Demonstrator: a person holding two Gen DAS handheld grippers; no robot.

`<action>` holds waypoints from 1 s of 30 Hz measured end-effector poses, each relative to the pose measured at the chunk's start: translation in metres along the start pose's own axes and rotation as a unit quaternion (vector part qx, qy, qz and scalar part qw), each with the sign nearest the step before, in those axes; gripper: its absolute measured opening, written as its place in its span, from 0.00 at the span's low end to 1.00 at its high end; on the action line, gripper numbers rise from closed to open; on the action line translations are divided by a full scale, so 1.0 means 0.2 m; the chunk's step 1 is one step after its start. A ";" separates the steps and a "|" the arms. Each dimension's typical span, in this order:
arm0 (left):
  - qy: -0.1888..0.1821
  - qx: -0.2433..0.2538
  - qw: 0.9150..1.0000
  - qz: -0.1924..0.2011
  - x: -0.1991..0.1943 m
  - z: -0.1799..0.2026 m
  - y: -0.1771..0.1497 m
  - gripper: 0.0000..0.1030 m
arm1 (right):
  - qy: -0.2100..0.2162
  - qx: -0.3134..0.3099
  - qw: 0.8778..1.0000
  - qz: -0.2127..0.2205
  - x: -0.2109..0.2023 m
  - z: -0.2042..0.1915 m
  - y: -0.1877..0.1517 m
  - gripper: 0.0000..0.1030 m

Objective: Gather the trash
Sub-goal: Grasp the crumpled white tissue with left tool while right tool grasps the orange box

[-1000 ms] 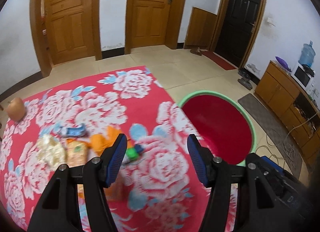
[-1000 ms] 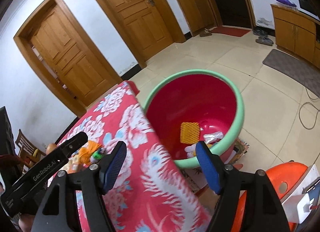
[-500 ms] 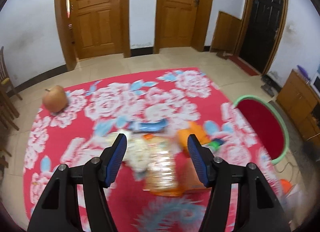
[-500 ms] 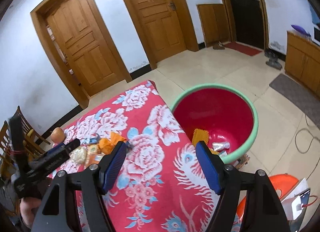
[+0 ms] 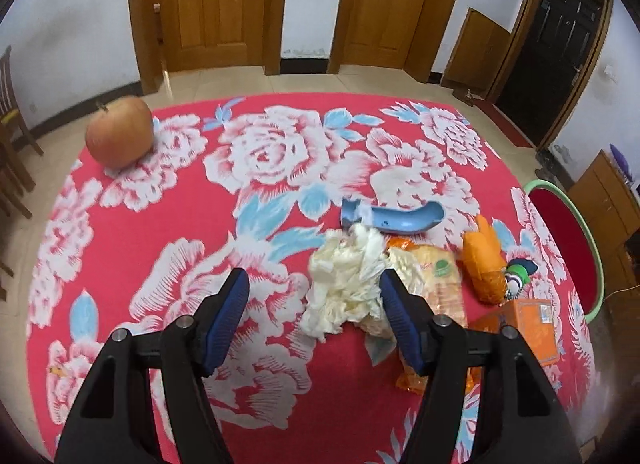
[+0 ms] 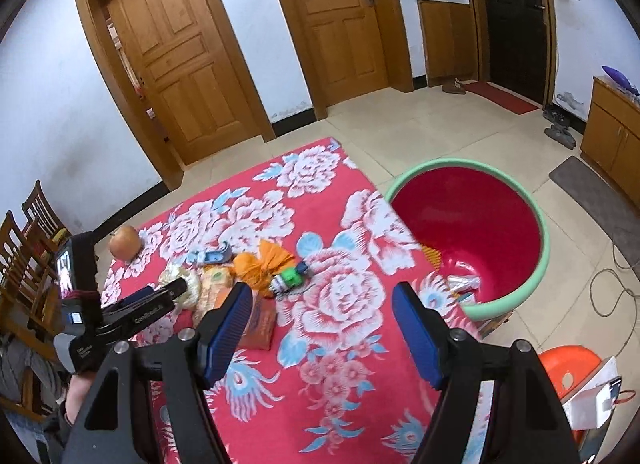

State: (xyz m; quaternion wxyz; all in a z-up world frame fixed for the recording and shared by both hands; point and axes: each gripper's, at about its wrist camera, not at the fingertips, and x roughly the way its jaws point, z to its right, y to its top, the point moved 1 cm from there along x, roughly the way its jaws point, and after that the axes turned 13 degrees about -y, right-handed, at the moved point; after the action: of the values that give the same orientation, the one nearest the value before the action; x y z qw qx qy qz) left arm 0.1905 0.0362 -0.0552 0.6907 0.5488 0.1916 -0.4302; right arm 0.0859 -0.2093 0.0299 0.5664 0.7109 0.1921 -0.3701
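Trash lies in a pile on the red flowered tablecloth [image 5: 168,200]: a crumpled white plastic bag [image 5: 346,280], a blue curved piece [image 5: 394,218], a clear snack packet [image 5: 442,284], an orange bag [image 5: 486,264], a green and white bottle [image 5: 518,274] and an orange box [image 5: 524,322]. My left gripper [image 5: 314,318] is open and empty, just above and left of the white bag. My right gripper [image 6: 322,334] is open and empty above the table, with the pile [image 6: 260,264] to its far left. The red basin with a green rim [image 6: 540,224] holds some trash.
An apple [image 5: 120,136] sits at the table's far left. The basin stands on the floor off the table's right edge [image 5: 580,232]. Wooden chairs [image 6: 28,232] stand at the left. An orange stool [image 6: 568,364] and cables [image 6: 616,288] are on the floor at right.
My left gripper has swung left from the basin to the trash pile and come down close over the white bag. My right gripper has pulled back and risen away from the basin.
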 end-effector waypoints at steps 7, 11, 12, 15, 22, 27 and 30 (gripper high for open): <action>-0.016 0.007 1.000 0.023 0.00 -0.02 -0.02 0.54 | 0.004 -0.005 1.000 -0.004 0.05 -0.13 -0.05 0.72; -0.038 0.014 0.999 0.035 -0.03 -0.01 -0.03 0.37 | 0.007 -0.008 1.000 0.006 0.07 -0.20 -0.08 0.72; -0.043 0.011 0.998 0.035 -0.03 -0.02 -0.03 0.35 | 0.008 -0.011 1.000 0.004 0.08 -0.22 -0.09 0.72; -0.062 -0.005 0.997 0.034 -0.02 -0.04 -0.03 0.29 | 0.008 -0.022 1.000 -0.003 0.10 -0.27 -0.11 0.72; -0.058 -0.020 0.998 0.032 -0.01 -0.06 -0.03 0.44 | 0.012 -0.044 0.999 -0.018 0.18 -0.38 -0.17 0.72; -0.061 -0.029 0.997 0.029 0.01 -0.08 -0.02 0.48 | 0.013 -0.041 0.998 -0.037 0.27 -0.42 -0.19 0.72; -0.074 -0.038 0.996 0.025 0.02 -0.09 -0.02 0.48 | 0.013 -0.043 0.998 -0.038 0.31 -0.43 -0.19 0.69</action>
State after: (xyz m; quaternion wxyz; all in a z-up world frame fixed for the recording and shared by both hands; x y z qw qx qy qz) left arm 0.1934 0.0511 -0.0675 0.7338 0.4933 0.1431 -0.4447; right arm 0.1263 -0.1261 -0.0352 0.5794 0.6825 0.2426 -0.3736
